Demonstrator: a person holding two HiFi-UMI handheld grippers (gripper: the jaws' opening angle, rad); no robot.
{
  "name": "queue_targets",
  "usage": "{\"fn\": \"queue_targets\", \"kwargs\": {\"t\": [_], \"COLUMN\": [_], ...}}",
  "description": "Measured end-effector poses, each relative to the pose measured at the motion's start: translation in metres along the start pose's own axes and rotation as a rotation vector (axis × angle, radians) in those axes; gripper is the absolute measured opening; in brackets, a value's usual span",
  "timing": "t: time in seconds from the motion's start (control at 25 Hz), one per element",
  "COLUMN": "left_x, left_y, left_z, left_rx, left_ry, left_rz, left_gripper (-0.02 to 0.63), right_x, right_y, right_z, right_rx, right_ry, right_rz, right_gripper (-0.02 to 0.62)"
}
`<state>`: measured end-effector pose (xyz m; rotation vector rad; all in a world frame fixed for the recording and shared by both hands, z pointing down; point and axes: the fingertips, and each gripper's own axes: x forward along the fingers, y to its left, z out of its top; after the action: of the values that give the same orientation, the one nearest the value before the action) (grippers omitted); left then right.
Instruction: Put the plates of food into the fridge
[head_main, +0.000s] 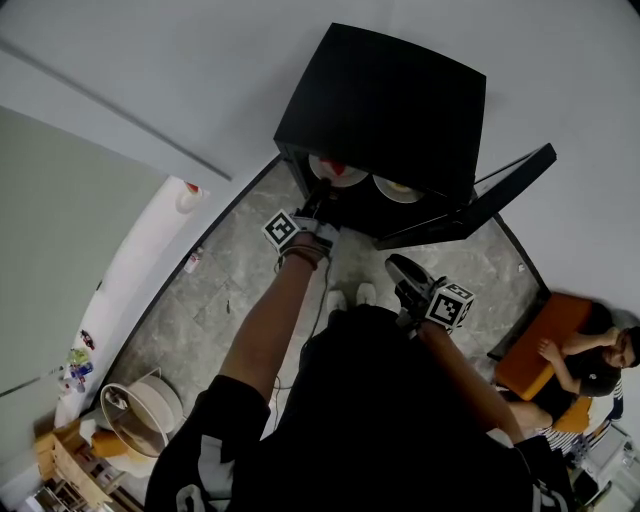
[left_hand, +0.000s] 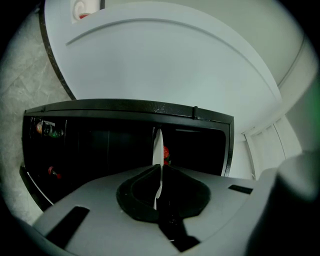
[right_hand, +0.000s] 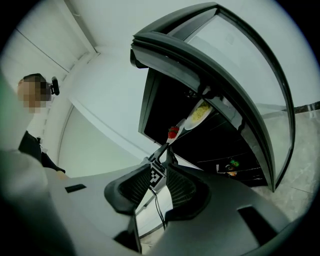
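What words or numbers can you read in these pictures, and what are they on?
No words or numbers can be read anywhere.
Left marker cube and right marker cube: only black-and-white square patterns, no letters.
Small colourful things on the white counter: too small and blurred to read.
Fridge: no label shows.

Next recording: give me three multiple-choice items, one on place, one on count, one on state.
1. In the head view, the plate with red food lies: A left of the other plate; B right of it; C stacked on it.
2. Plates in the fridge: A one; B two; C four.
3. The right gripper is: A open, empty; B shut on a plate; C shut, empty.
Answers: 1 A, it shows nearer that view's left edge. 2 B, two white rims show inside. 3 A, its jaws stand apart round nothing.
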<state>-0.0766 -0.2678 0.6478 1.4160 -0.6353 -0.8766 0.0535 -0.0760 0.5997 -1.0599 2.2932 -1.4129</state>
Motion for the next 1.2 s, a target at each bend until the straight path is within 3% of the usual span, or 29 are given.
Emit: {"fn": "queue_targets", "kwargs": {"t": [1.2], "left_x": [0.026], "left_y": [0.017], "left_z": [-0.011], "left_rx": [0.009], "left_ry": [0.002], "left_rz": [0.099], "left_gripper": [0.032], "right_x": [-0.017], "right_y": [-0.004], "right_z": [-0.005], "right_rx": [0.005], "right_ry": [-0.012], "right_rz": [-0.006], "right_gripper": [0.112]}}
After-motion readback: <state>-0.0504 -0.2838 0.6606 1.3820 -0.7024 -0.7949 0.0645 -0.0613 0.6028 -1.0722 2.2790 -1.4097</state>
